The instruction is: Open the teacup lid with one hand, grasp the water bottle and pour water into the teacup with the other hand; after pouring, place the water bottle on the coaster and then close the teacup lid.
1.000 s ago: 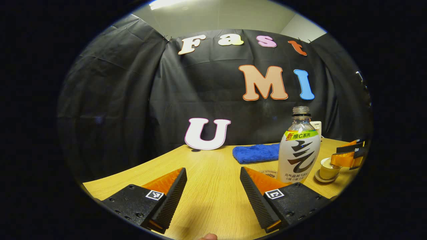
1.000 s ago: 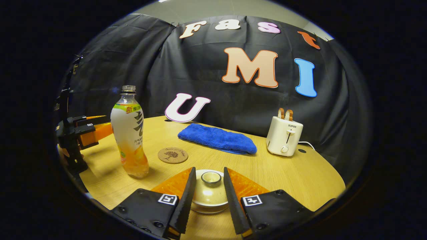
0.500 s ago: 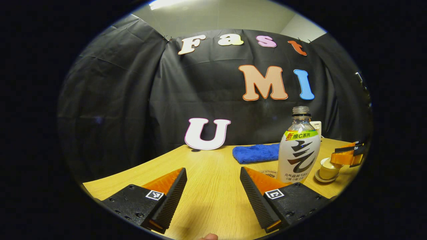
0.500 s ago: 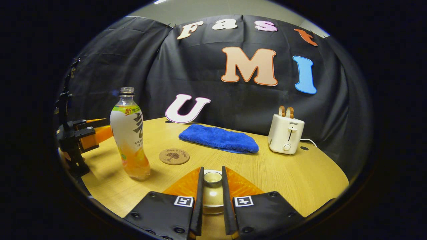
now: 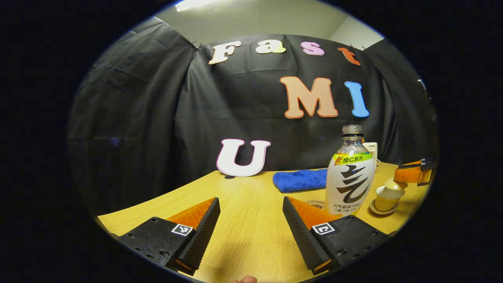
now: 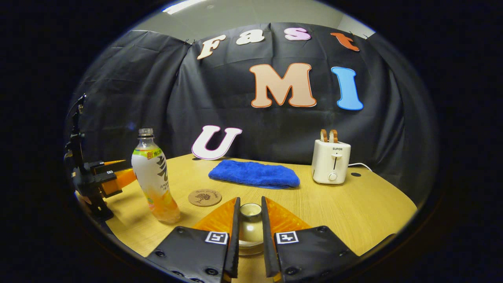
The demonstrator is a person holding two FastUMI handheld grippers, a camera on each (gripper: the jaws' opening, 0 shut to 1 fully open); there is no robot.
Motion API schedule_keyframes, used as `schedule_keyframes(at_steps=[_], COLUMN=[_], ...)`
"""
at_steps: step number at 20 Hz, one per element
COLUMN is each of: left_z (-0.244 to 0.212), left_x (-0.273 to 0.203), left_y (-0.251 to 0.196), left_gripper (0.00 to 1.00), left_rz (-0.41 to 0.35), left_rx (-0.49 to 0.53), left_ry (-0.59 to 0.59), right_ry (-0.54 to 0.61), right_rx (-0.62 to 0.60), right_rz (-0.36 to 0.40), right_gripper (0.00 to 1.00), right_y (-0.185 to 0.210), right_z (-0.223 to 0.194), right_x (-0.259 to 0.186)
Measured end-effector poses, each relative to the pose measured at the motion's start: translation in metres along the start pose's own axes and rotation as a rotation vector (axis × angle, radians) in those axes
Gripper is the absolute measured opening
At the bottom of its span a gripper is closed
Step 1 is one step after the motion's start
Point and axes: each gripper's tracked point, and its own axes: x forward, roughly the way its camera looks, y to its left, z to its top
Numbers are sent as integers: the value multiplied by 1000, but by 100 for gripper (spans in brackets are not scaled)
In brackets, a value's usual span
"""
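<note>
Wooden table (image 6: 353, 212); right claw (image 6: 249, 236) pinching the teacup lid (image 6: 250, 214); left claw (image 5: 251, 232) spread, beside the water bottle (image 5: 349, 177).

A staged recording booth set inside an office-like room: black cloth wall (image 6: 129, 102) draped behind a round light-wood bench (image 6: 353, 208), plain ceiling with a strip light (image 5: 196, 4) above, and household props, a white two-slot toaster (image 6: 329, 162) and folded blue towel (image 6: 254, 173).

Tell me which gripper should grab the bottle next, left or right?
Left. The left gripper is open and free, with the bottle upright just ahead to its right. The right gripper is shut on the lid, lifted off the teacup.
</note>
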Motion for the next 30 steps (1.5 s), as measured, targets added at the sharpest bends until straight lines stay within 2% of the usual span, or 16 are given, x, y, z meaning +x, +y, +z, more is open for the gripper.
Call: schedule_keyframes(at_steps=[9, 22, 30], left_z=[1, -8, -13], left_x=[-23, -48, -39], left_y=[-26, -100, -121], left_gripper=[94, 95, 95], left_rz=[-97, -316, -362], left_rx=[-31, -70, -49], left_ry=[18, 89, 128], right_ry=[-53, -6, -47], right_rx=[26, 62, 71], right_rz=[-34, -56, -78], right_gripper=[30, 29, 30], right_y=[-29, -57, -71], right_z=[21, 3, 21], right_x=[-21, -26, -40])
